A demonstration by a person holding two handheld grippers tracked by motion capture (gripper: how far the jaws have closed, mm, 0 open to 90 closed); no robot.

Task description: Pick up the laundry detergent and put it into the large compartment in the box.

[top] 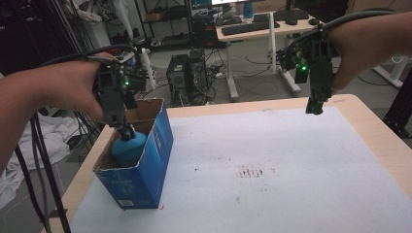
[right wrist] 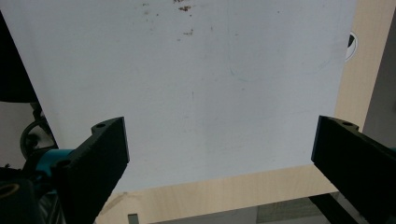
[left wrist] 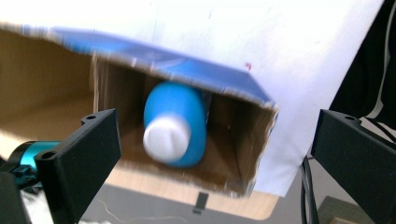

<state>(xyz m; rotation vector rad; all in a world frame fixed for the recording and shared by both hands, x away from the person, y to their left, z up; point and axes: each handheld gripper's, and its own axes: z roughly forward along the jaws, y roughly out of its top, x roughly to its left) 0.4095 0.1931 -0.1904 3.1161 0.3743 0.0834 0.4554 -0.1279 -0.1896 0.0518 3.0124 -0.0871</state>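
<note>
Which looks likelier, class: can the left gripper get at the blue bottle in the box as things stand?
Probably yes. The left gripper hangs right above the blue bottle, jaws wide apart, and the box is open on top, so nothing blocks it.

The left tool (top: 127, 134) hovers over the blue bottle (top: 128, 148) inside the box (top: 145, 179).

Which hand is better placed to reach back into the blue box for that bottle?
Left. The left claw hangs open right above the blue box, with the blue bottle lying in it just below. The right claw hovers open over the far right of the white mat.
</note>
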